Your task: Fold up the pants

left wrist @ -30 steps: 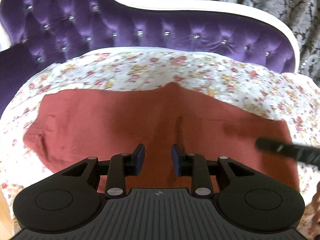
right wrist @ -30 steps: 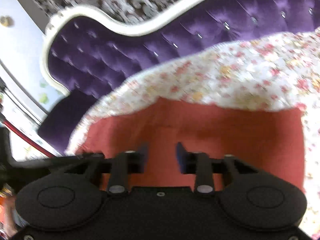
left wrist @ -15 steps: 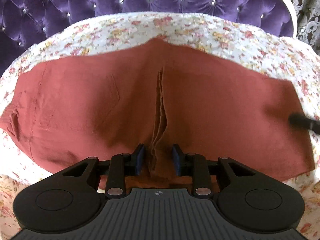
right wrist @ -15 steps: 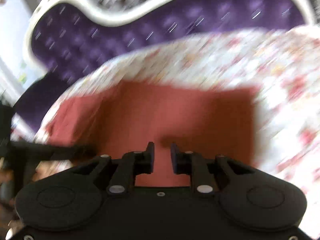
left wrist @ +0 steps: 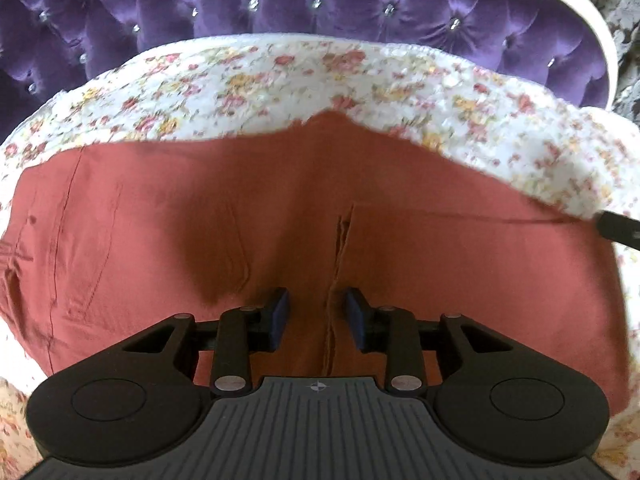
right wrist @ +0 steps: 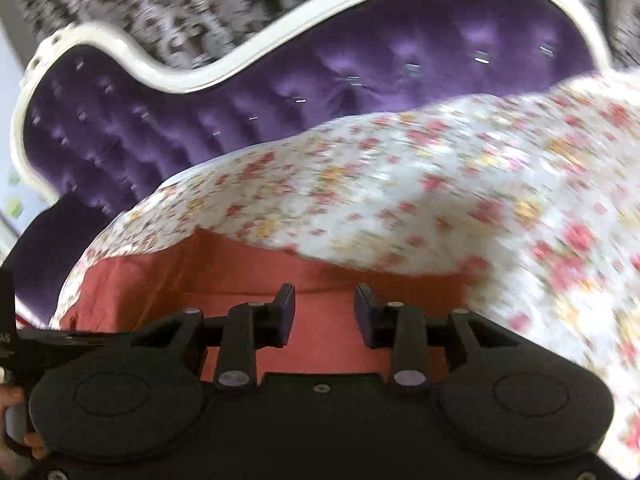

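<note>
The rust-red pants (left wrist: 200,220) lie flat and spread wide on a floral bedspread (left wrist: 280,80). A raised crease (left wrist: 340,272) runs up the cloth between my left gripper's fingers. My left gripper (left wrist: 316,312) is open and empty just above the near part of the pants. My right gripper (right wrist: 324,312) is open and empty over the right end of the pants (right wrist: 328,280). The right gripper's tip (left wrist: 616,230) shows at the right edge of the left wrist view. The right wrist view is blurred.
A purple tufted headboard (left wrist: 320,4) with a white frame (right wrist: 200,76) stands behind the bed. The floral bedspread (right wrist: 440,184) surrounds the pants on all sides. The left gripper's body (right wrist: 24,344) shows at the left edge of the right wrist view.
The left gripper has pulled back and up a little from the crease. The right gripper has opened wider and swung to the pants' right end.
</note>
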`<action>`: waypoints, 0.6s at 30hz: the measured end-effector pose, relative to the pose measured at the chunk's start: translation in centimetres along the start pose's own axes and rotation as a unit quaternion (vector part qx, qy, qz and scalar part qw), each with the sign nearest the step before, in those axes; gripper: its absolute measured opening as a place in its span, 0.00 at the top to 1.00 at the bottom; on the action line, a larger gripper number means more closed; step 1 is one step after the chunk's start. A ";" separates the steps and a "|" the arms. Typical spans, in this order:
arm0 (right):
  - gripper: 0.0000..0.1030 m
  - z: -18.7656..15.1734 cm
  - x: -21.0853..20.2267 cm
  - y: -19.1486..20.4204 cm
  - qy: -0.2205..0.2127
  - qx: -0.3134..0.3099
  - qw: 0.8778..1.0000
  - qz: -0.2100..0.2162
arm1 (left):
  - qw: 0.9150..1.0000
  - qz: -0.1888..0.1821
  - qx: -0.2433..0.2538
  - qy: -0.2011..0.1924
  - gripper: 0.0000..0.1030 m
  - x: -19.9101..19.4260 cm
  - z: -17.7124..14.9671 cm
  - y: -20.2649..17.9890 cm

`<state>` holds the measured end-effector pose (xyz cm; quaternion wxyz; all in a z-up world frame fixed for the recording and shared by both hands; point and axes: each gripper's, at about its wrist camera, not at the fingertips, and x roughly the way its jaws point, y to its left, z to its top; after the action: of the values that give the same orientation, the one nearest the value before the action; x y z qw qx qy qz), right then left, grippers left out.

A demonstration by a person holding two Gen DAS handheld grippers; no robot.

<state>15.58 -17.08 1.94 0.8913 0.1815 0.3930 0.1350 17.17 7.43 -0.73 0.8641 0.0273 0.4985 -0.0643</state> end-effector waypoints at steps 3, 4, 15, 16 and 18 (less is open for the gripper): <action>0.56 1.2 2.0 2.1 0.007 -0.037 0.999 0.027 | 1.000 -0.002 -0.012 -0.025 0.69 -0.7 1.7 1.2; 0.56 1.6 2.8 2.8 0.010 -0.050 0.998 0.035 | 0.999 0.005 -0.017 -0.031 0.69 -0.6 2.5 1.8; 0.56 3.9 11.8 8.0 0.064 -0.167 0.980 0.084 | 0.998 0.032 -0.047 -0.026 0.69 3.6 4.3 7.0; 0.56 4.1 12.6 8.0 0.071 -0.171 0.979 0.087 | 0.998 0.033 -0.040 -0.026 0.69 3.4 4.2 7.1; 0.56 4.3 13.9 7.8 0.083 -0.171 0.977 0.093 | 0.998 0.033 -0.036 -0.029 0.70 3.3 4.0 7.3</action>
<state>27.08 -5.65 -1.06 0.8572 0.0503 0.4180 0.2966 23.24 13.96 -1.71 0.8802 0.0106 0.4741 -0.0190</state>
